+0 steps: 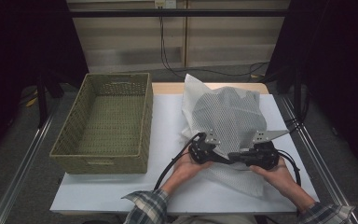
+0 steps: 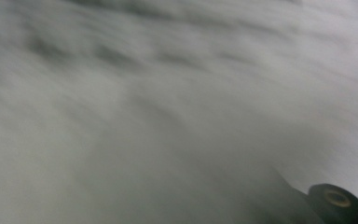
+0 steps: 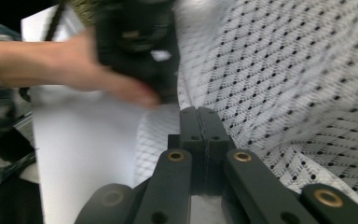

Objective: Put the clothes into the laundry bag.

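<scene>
A white mesh cloth (image 1: 223,114) lies bunched up on the right half of the white table top (image 1: 165,140). Both hands meet at its near edge. My left gripper (image 1: 220,158) points right into the cloth and is shut; in the left gripper view the blurred mesh (image 2: 168,102) sits right against the camera, and what the jaws hold is hidden. My right gripper (image 3: 199,114) points left with its jaws pressed together on a fold of the mesh cloth (image 3: 298,84). It shows in the high view as well (image 1: 235,156). The person's left hand (image 3: 74,65) is just beyond its tips.
A woven, olive-green basket (image 1: 107,121), with nothing inside it, stands on the table's left side and overhangs that edge. Cables trail from both grippers toward the person. Metal rails run along both sides of the table. A bare strip of table lies between basket and cloth.
</scene>
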A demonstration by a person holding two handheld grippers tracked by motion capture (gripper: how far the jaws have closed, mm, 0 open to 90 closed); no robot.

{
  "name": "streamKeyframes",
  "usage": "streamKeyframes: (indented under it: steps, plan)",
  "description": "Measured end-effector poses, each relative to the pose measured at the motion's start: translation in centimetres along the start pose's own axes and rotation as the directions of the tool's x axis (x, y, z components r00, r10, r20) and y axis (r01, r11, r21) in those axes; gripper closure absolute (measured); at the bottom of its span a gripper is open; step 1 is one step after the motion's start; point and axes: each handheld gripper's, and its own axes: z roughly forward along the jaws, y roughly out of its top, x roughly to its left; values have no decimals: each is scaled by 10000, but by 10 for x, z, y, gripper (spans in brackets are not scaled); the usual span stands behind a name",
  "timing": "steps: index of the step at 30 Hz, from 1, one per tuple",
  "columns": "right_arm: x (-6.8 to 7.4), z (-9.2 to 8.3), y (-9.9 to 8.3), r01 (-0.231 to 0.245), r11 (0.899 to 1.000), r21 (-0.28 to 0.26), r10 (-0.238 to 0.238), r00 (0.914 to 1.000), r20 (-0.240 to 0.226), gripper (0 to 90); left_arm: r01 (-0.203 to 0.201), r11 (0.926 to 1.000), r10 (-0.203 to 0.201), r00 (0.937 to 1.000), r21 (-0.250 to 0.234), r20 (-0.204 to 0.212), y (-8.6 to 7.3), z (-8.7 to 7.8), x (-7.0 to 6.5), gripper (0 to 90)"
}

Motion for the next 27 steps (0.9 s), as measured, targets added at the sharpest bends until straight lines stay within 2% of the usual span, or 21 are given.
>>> streamKeyframes:
  steps: [1, 4, 7, 8, 11, 13, 17, 19, 20, 21, 22, 24, 25, 27]
  plan:
    - [1, 0, 0, 63, 10000, 7, -63, 10000, -59, 900, 137, 9998, -139, 9998, -161, -156, 3, 3, 1, 871]
    - [4, 2, 0, 113, 9999, 65, -111, 9996, -278, 900, 245, 9996, -255, 9973, -159, -683, 10, 9, 9, 872]
    - [7, 1, 0, -30, 10000, -3, 30, 9979, -651, 900, 480, 9980, -517, 9941, -411, -949, 11, 11, 16, 873]
    - [7, 0, 0, 1, 10000, -31, -4, 9971, -767, 900, 411, 9989, -432, 9939, -232, -1018, 10, 11, 18, 873]
    - [13, -2, 0, 7, 10000, -45, -12, 9925, -1225, 900, 323, 9990, -359, 9923, -316, -1182, 7, 13, 19, 872]
    - [16, -1, -4, 72, 9999, 143, -54, 9931, -1173, 900, 134, 9996, -166, 9909, -250, -1339, 7, 13, 15, 865]
    - [12, 6, -11, 3, 9981, 622, 50, 9964, -848, 900, -49, 10000, 47, 9965, -21, -839, 4, 3, 13, 830]
    - [9, 8, -12, 15, 9977, 671, 36, 9972, -749, 900, -103, 9999, 99, 9990, -94, -444, 0, -3, 11, 784]
    - [9, 9, -11, 11, 9974, 715, 38, 9977, -680, 900, -277, 9996, 279, 9988, 49, -402, -1, -9, 9, 768]
    - [8, 10, -11, 48, 9973, 740, -2, 9981, -618, 900, -279, 9994, 273, 9991, -181, -338, -3, -13, 8, 756]
    - [7, 10, -11, 0, 9971, 756, 43, 9984, -562, 900, -365, 9992, 362, 9991, -179, -203, -6, -21, 8, 736]
    - [5, 11, -12, 44, 9969, 787, -14, 9993, -381, 900, -263, 9985, 253, 9994, -484, -217, -11, -34, 5, 733]
    - [4, 12, -12, 3, 9968, 801, 27, 9993, -381, 900, -193, 9987, 183, 9996, -465, -206, -13, -42, 4, 722]
    - [2, 12, -12, 3, 9968, 797, 23, 9995, -323, 900, -313, 9976, 297, 9992, -610, -269, -19, -55, 3, 681]
